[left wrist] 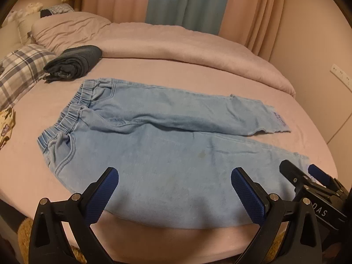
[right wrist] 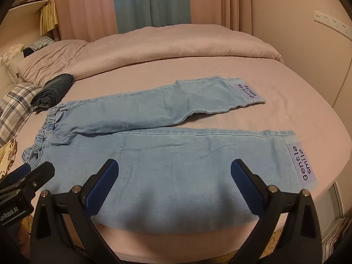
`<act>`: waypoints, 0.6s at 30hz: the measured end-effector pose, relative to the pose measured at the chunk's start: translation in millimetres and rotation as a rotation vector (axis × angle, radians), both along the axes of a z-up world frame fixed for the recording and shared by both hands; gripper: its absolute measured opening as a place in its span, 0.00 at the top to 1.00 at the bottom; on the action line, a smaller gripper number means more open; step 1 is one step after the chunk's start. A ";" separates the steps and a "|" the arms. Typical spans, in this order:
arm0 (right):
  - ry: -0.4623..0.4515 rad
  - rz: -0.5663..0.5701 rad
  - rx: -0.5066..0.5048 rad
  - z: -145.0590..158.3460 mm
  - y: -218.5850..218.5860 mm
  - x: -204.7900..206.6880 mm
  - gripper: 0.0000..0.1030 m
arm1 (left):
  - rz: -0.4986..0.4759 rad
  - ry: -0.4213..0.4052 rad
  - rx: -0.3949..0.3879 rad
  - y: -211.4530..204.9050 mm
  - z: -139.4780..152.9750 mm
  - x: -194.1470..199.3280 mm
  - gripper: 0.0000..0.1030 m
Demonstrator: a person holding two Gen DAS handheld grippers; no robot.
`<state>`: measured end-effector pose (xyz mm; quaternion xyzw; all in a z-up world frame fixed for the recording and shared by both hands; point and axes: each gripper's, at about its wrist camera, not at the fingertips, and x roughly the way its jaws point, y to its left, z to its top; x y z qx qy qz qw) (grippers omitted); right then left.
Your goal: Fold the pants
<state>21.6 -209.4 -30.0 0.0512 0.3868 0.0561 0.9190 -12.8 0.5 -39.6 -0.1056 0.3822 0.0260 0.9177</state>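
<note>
Two legs lying apart, so I'd say the step in hand is the lengthwise fold: near leg over the far one.

Left wrist view first. The pants [left wrist: 167, 136] lie flat on the bed [left wrist: 198, 70], filling the middle of the frame, waistband [left wrist: 72, 114] toward the left, cuffs at the right. My left gripper [left wrist: 175, 194] sits at the bottom centre with its jaws spread wide, holding nothing, hovering over the near leg's outer edge around thigh level. The right gripper [left wrist: 303, 176] pokes in at lower right, by the near cuff. A dark folded garment [left wrist: 74, 62] sits upper left beside a plaid pillow [left wrist: 19, 72], apart from the pants, though close to the waistband corner.

To do this well I'd grab the near outer seam at two spots, one toward the hip and one toward the cuff, lift both evenly and lay the leg over so the seams line up. The far leg has a crease near the knee that could bunch, so flattening it first seems smart.

Right wrist view. Same pants [right wrist: 176, 154], with the "gentle smile" cuff label [right wrist: 304, 165] at right centre. The right gripper [right wrist: 175, 187] is also wide open and empty, at the bottom centre over the near leg's calf section. The left gripper [right wrist: 26, 171] shows at the lower left edge near the hip pocket. Both point forward across the bed, tilted slightly down.
</note>
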 end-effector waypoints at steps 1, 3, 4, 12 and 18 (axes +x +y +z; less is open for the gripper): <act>0.001 0.000 0.001 -0.2 0.1 0.4 0.01 | 0.000 0.005 0.002 -0.6 -0.6 0.1 0.01; 0.003 -0.001 0.004 -1.5 -0.1 1.0 0.01 | -0.002 0.015 0.002 -1.7 -1.6 0.4 0.01; 0.004 -0.002 0.005 -1.6 -0.2 1.0 0.01 | -0.002 0.021 0.000 -2.2 -1.9 0.9 0.01; 0.008 0.001 0.019 -3.7 -2.8 1.9 0.03 | 0.010 0.046 0.011 -4.5 -1.0 4.5 0.01; 0.013 0.003 0.021 -5.3 -1.4 2.7 0.05 | 0.021 0.054 0.015 -1.8 -1.2 6.1 0.01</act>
